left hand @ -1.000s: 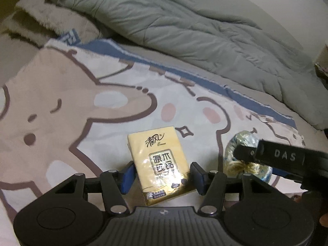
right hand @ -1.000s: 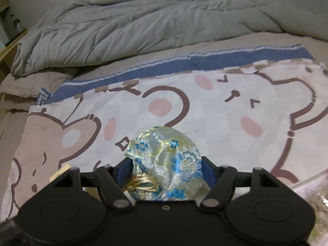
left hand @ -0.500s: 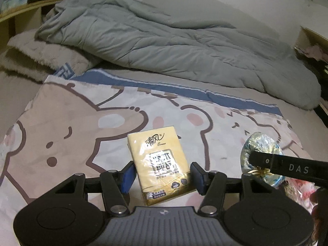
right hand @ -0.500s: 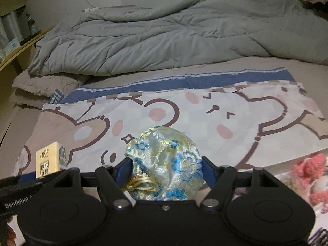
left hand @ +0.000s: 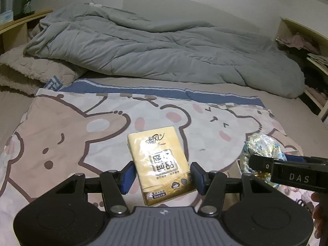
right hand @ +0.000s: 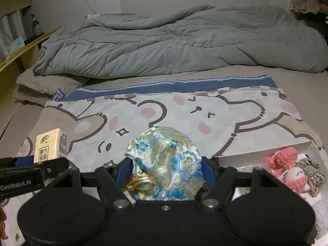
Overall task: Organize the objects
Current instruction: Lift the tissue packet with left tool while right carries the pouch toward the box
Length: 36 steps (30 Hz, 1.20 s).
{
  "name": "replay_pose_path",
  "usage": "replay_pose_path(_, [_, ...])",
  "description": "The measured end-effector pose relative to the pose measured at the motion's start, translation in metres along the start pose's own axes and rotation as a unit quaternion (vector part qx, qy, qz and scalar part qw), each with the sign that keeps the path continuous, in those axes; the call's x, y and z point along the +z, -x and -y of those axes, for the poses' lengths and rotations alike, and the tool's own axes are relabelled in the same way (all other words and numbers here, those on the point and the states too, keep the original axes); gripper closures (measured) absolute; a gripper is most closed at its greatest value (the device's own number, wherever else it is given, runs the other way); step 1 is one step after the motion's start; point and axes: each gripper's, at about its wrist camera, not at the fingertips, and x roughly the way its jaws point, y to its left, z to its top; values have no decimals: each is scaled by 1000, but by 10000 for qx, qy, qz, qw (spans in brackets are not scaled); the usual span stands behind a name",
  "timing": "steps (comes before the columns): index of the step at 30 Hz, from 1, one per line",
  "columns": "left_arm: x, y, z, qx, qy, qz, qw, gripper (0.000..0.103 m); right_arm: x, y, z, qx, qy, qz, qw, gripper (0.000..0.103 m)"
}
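Starting with the left wrist view: the left gripper (left hand: 162, 174) has its blue pads against both long sides of the yellow plastic-wrapped pocket tissue pack (left hand: 161, 165), clamped at its lower half and carried in the air over the near edge of the cartoon-bear printed pillowcase (left hand: 82, 135) spread on the bed; most of the pack juts past the pads, so a quick swing could lever it round in that grip; the slick wrapper could also slide out downward, since the grip sits so low on the pack; off to the right the right gripper's black body (left hand: 287, 176) crosses the frame close by, and a clash between the two tools is a real risk if they converge.

Over to the right wrist view: the right gripper (right hand: 166, 170) is closed on the round silver brocade pouch with blue flowers (right hand: 164, 162), squeezing it at both sides, above the pillowcase's near edge; soft fabric gives under pressure, so the pouch may sag or slip free; its gold drawstring loop (right hand: 141, 183) dangles at the jaw base and could snag; just right sits the white cardboard box (right hand: 264, 153) holding a pink crocheted doll (right hand: 287, 168); a low approach could catch the box's near wall and shove it.
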Motion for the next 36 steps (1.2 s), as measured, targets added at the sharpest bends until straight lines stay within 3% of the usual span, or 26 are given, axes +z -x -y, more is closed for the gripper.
replay_pose_path(18, [-18, 12, 55, -534, -322, -10, 9981, 45, -19, 46, 54, 100, -170, 190, 9996, 31])
replay_pose_path(27, [-31, 14, 94, -1022, -454, -99, 9937, 45, -35, 61, 95, 45, -331, 110, 9994, 31])
replay_pose_path(36, [-54, -3, 138, -1567, -491, -580, 9847, 45, -60, 58, 132, 22, -417, -310, 9986, 31])
